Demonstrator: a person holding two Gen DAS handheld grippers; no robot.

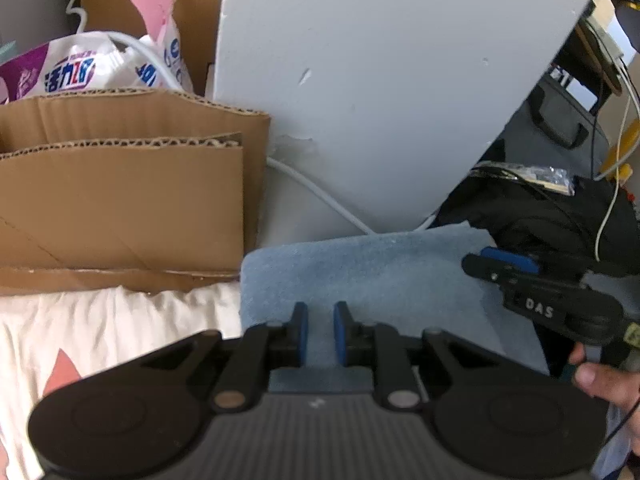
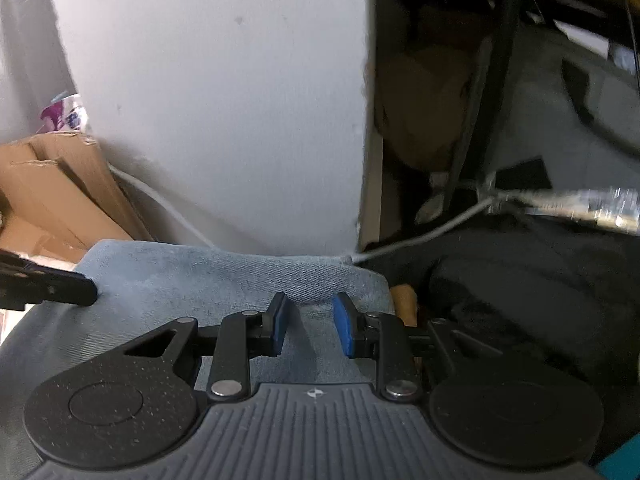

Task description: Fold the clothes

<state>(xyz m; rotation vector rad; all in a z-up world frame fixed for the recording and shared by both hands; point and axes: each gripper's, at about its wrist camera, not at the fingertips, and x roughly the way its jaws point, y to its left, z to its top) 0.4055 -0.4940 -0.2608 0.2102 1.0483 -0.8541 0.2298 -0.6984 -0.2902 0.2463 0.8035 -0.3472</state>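
Over blue cloth (image 1: 360, 272): left tongs (image 1: 321, 334) narrowly parted, right tongs (image 2: 310, 322) wider; neither gripping.

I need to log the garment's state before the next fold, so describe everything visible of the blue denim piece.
The blue denim piece is light, faded blue with a visible twill weave and looks like jeans fabric. It lies folded into a roughly flat rectangle with rounded, doubled edges, its far edge close to the grey panel and a white cable. It partly overlaps a cream cloth. The left gripper and right gripper are both over it, jaws slightly apart; whether the pads pinch fabric cannot be told.
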